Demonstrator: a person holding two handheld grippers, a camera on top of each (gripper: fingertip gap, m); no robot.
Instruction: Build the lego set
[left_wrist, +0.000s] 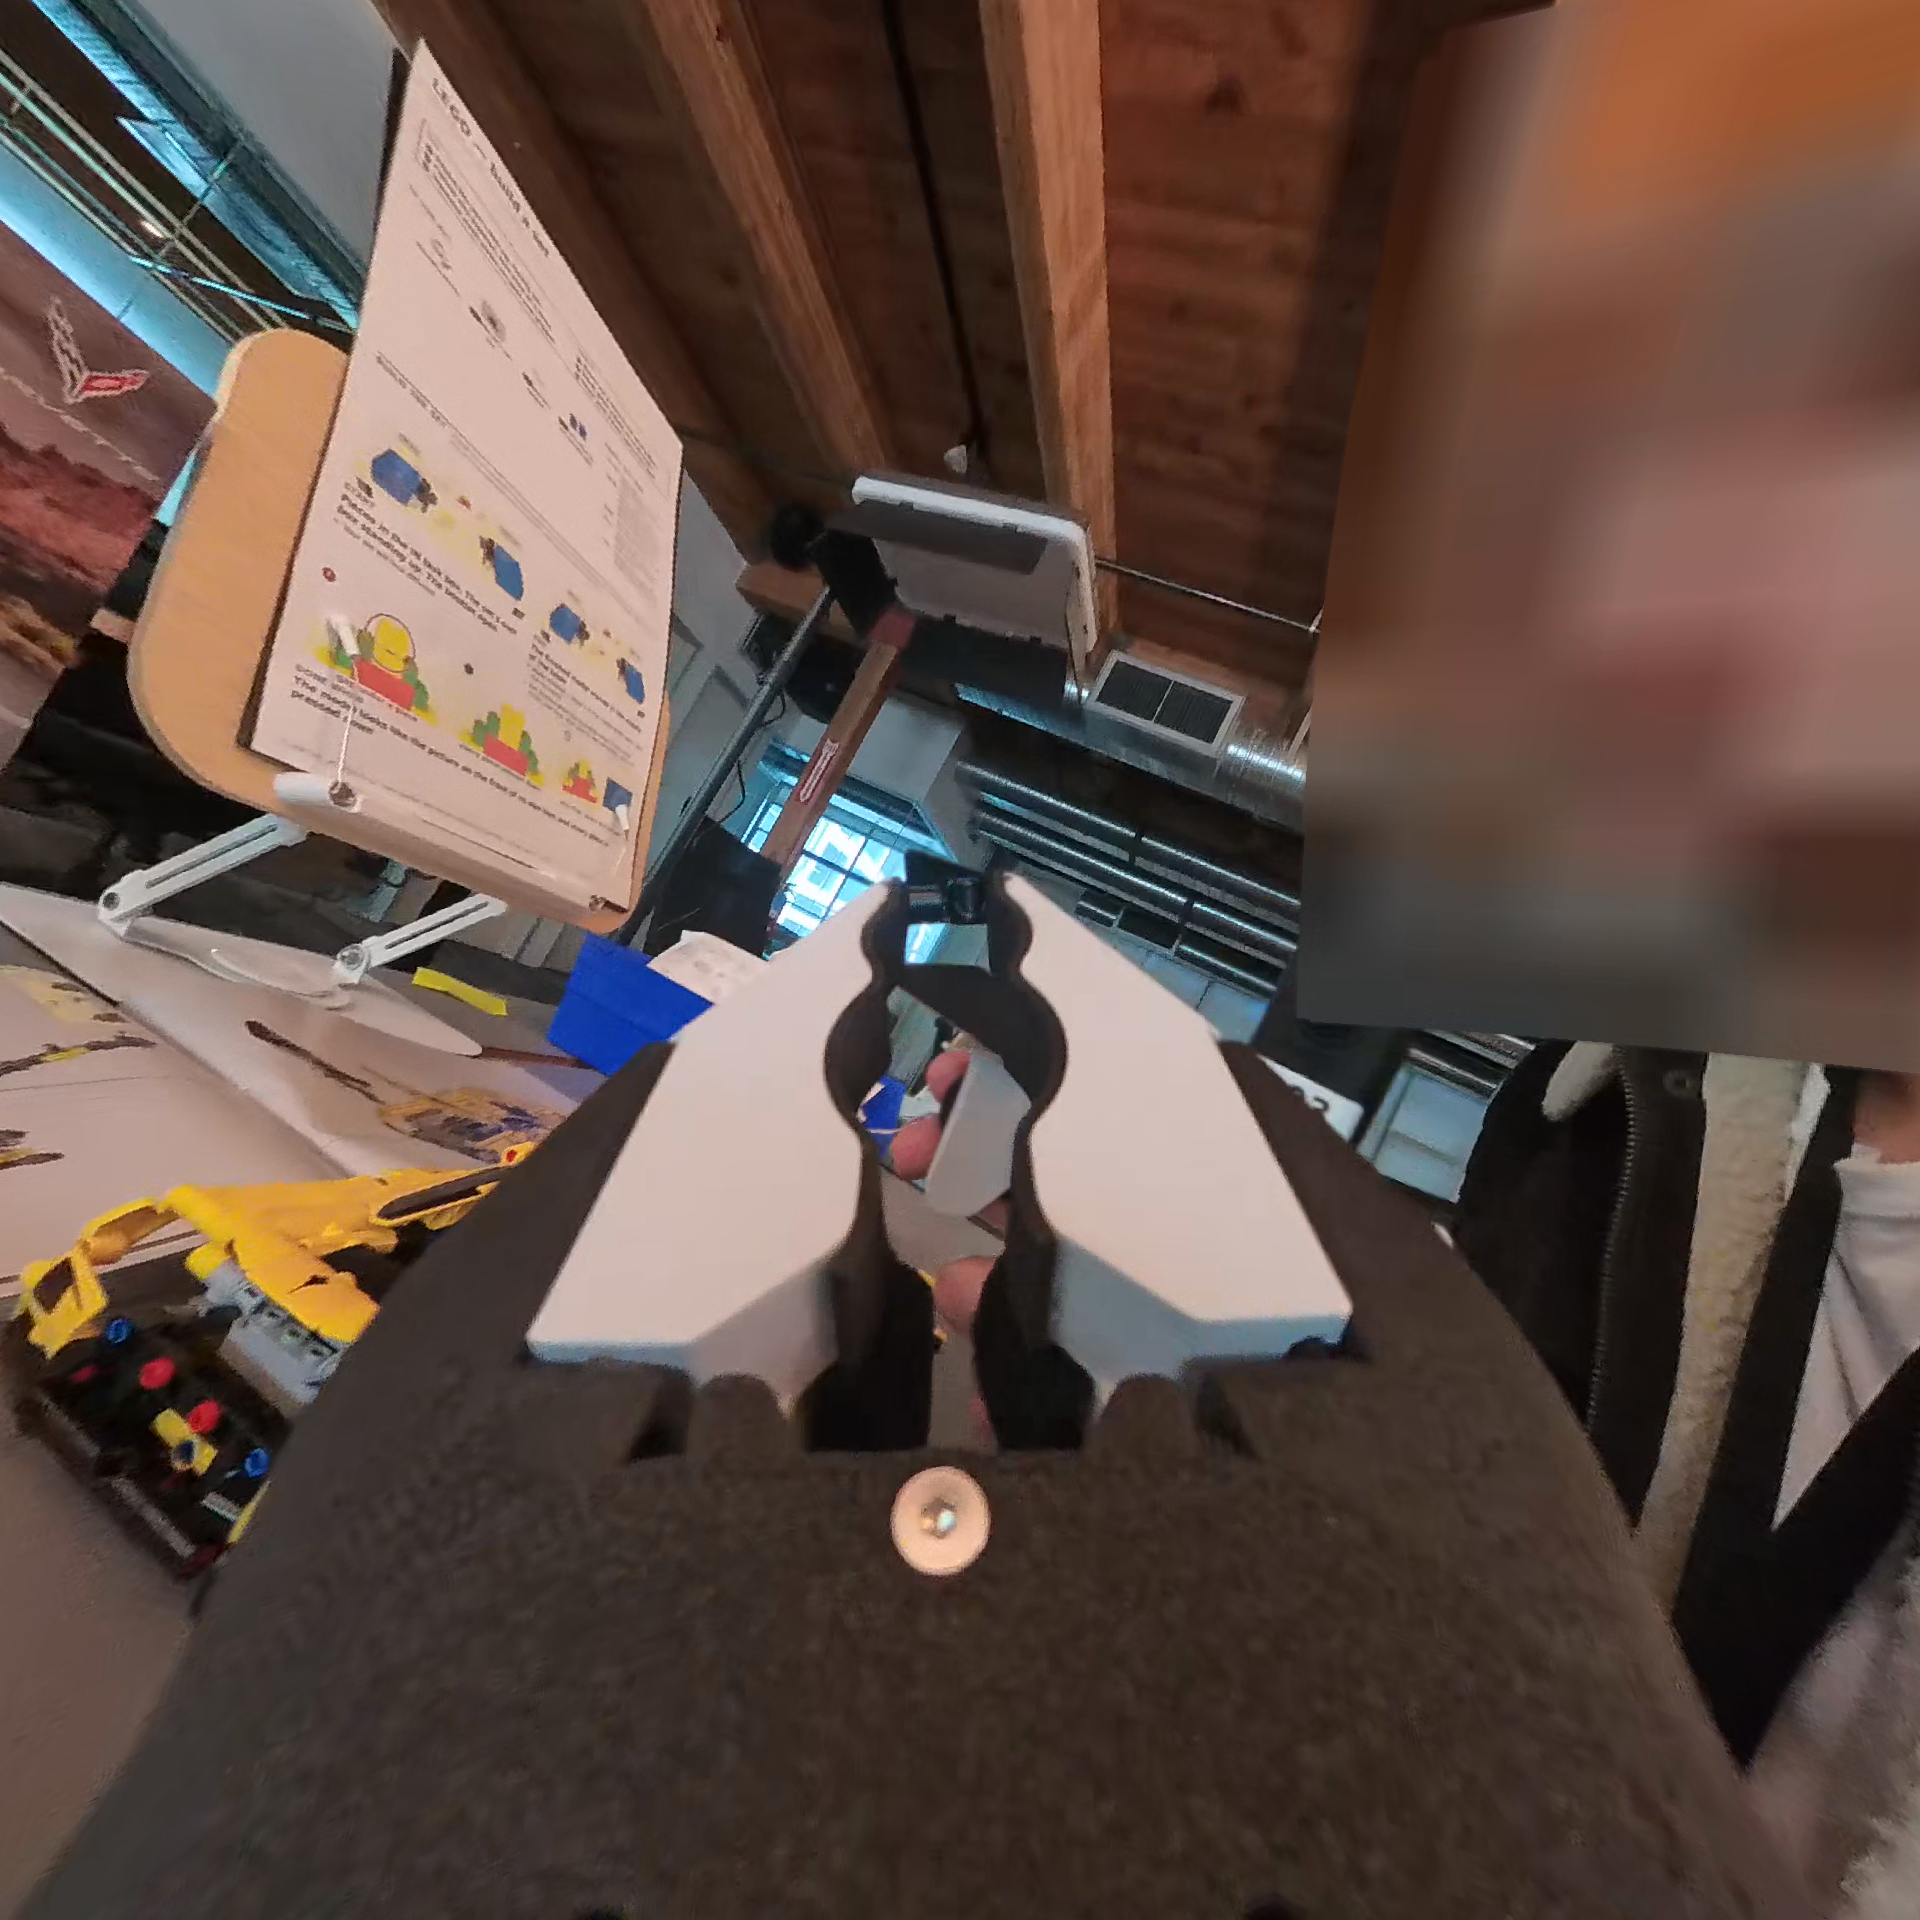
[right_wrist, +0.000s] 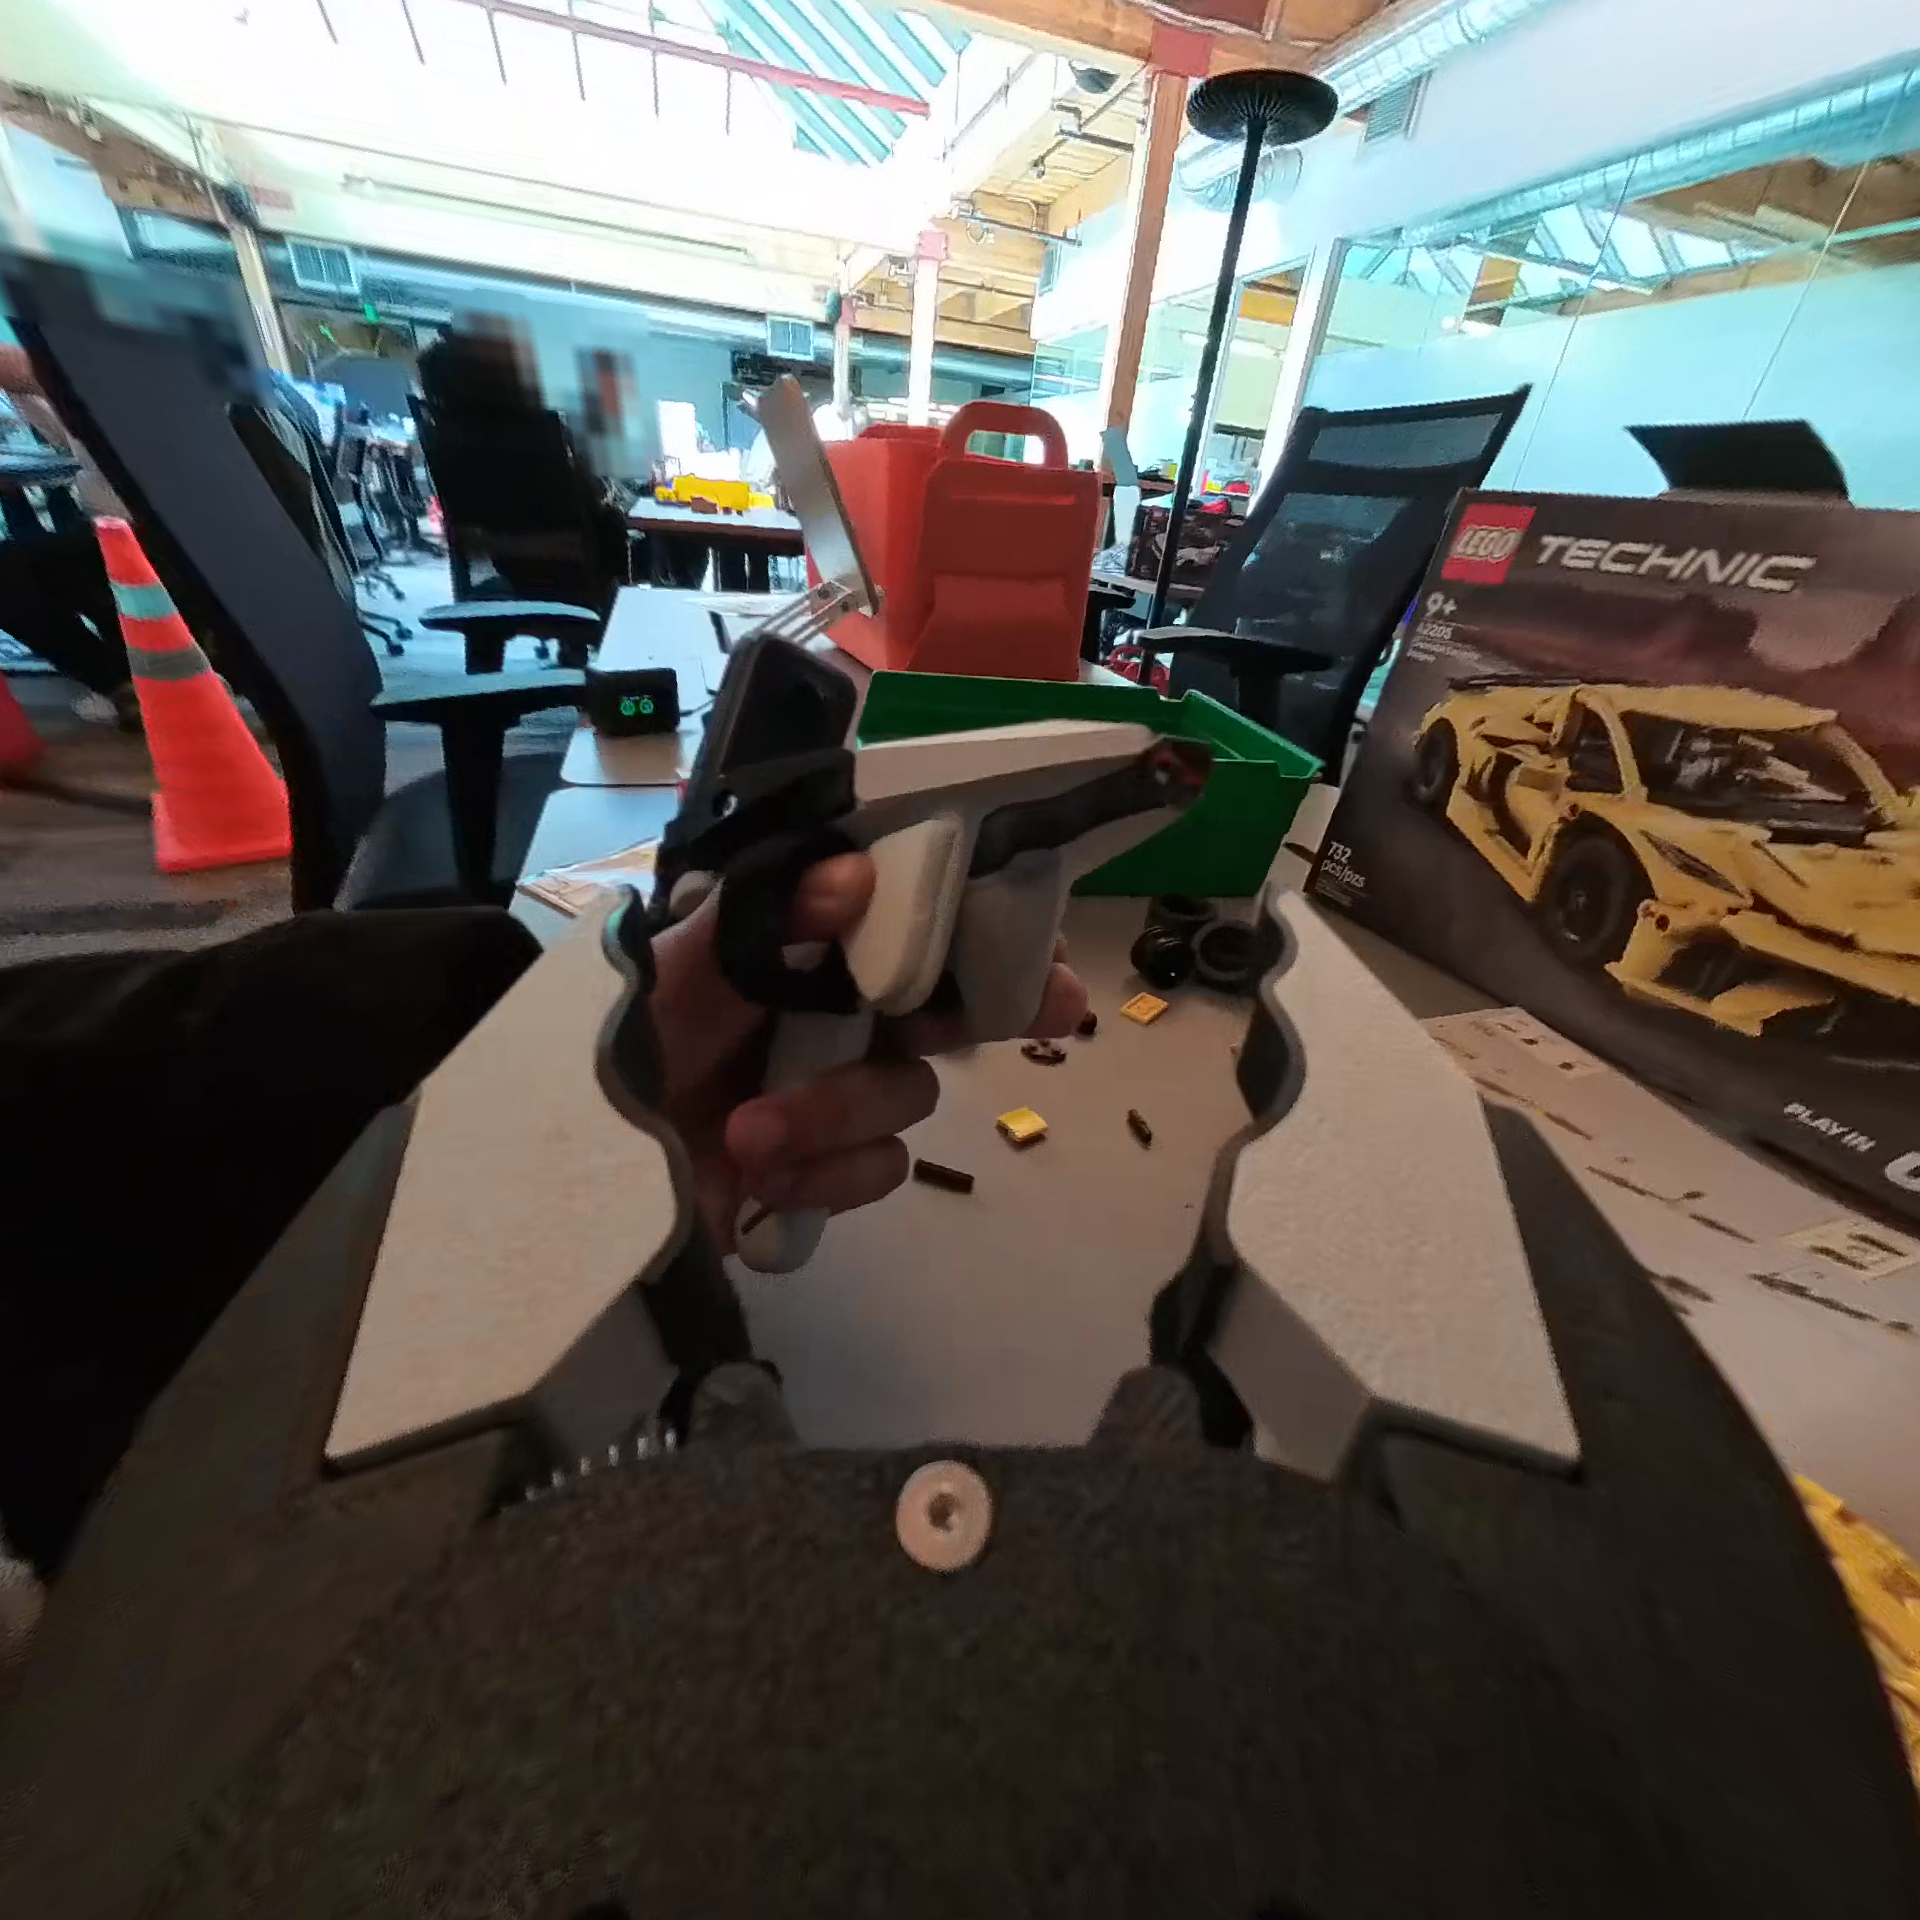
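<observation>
My left gripper (left_wrist: 948, 902) is tilted up towards the ceiling, its jaws nearly together on a small black lego piece (left_wrist: 961, 896) at the tips. In the right wrist view, a hand holds this gripper (right_wrist: 1172, 767) above the table, with a dark and red bit at its tip. My right gripper (right_wrist: 948, 914) is wide open and empty, low over the table. Loose parts lie on the table ahead of it: yellow tiles (right_wrist: 1021, 1125), black pins (right_wrist: 943, 1175) and black tyres (right_wrist: 1184, 940). A partly built yellow lego car (left_wrist: 260, 1268) lies at the left.
A green bin (right_wrist: 1236, 831) and a red bin (right_wrist: 966, 561) stand behind the loose parts. The lego box (right_wrist: 1662, 810) leans at the right. An instruction sheet on a stand (left_wrist: 468, 499) and a blue bin (left_wrist: 623, 997) are at the left. A person's jacket (left_wrist: 1621, 1299) is close by. From either gripper's tips it is about 15 cm to the partly built yellow lego car (left_wrist: 260, 1268).
</observation>
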